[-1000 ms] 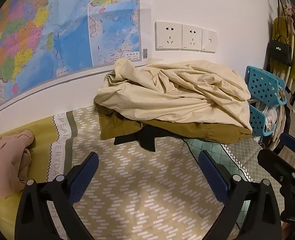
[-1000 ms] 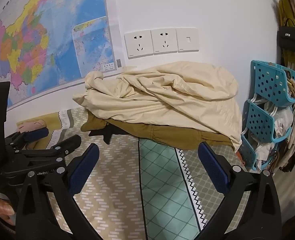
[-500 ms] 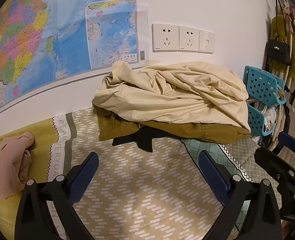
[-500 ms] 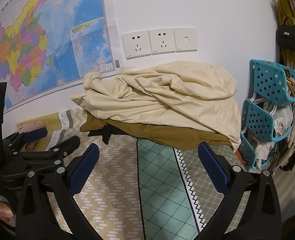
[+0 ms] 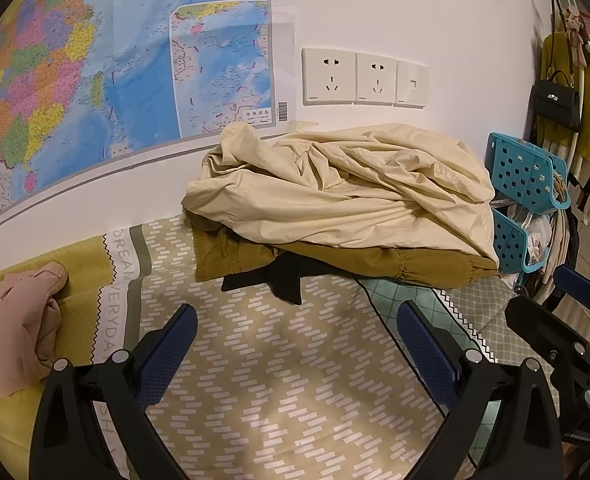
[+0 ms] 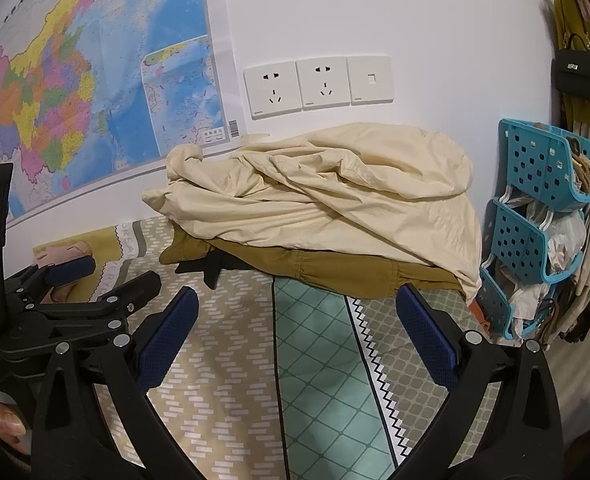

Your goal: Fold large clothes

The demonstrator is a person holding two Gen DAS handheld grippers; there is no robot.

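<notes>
Left wrist view is showing the patterned bedspread (image 5: 279,364) carrying a cream garment (image 5: 335,196) heaped over mustard and black clothes against the wall, while the left gripper (image 5: 295,344) and right gripper (image 6: 295,328) are hovering wide open before that heap, holding nothing.

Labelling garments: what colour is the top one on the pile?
Cream top garment, clearest in the left wrist view.

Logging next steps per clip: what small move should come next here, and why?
Probably reach both open grippers, left gripper and right gripper, forward to the cream garment; it lies crumpled atop the pile, unfolded, and neither holds anything.
</notes>
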